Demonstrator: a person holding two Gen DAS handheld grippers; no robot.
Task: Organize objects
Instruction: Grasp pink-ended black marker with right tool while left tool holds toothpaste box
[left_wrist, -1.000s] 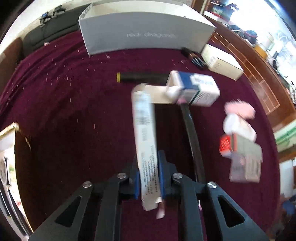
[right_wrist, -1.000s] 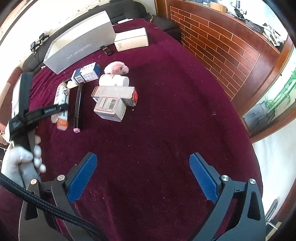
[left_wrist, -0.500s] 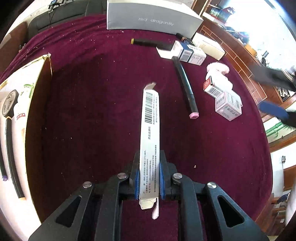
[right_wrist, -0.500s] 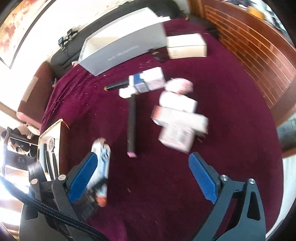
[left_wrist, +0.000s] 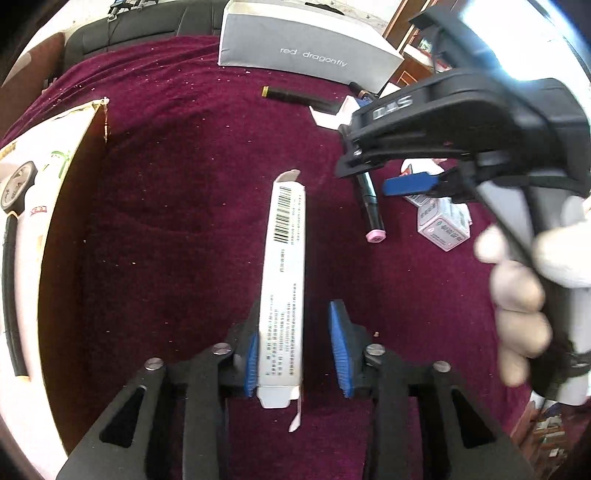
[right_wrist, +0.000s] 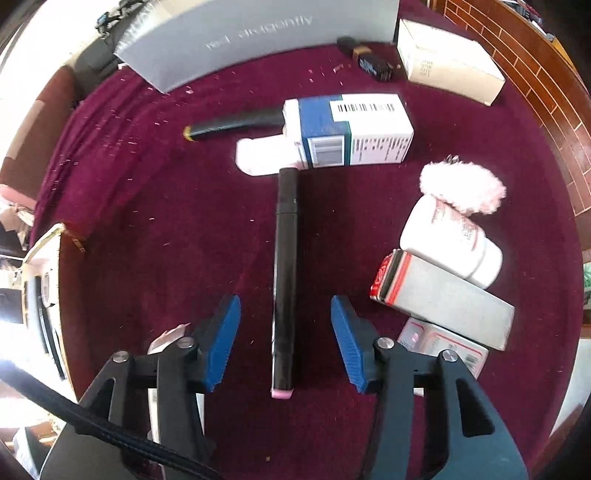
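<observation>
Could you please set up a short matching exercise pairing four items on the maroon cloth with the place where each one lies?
Items:
1. long white carton
2. black marker
3. pink fluffy ball
4. white pill bottle

Places:
A. touching the pill bottle's far end
B. between the closing right jaws, untouched
C. leaning against the red-ended grey box
D. between the opening left jaws

Pairs: 1-D, 2-B, 3-A, 4-C

Maroon cloth (right_wrist: 184, 221) napped and lint-flecked; long carton (left_wrist: 282, 280) matt paperboard; marker (right_wrist: 284, 280) glossy black plastic; pompom (right_wrist: 461, 188) fluffy; bottle (right_wrist: 448, 240) smooth plastic.
</observation>
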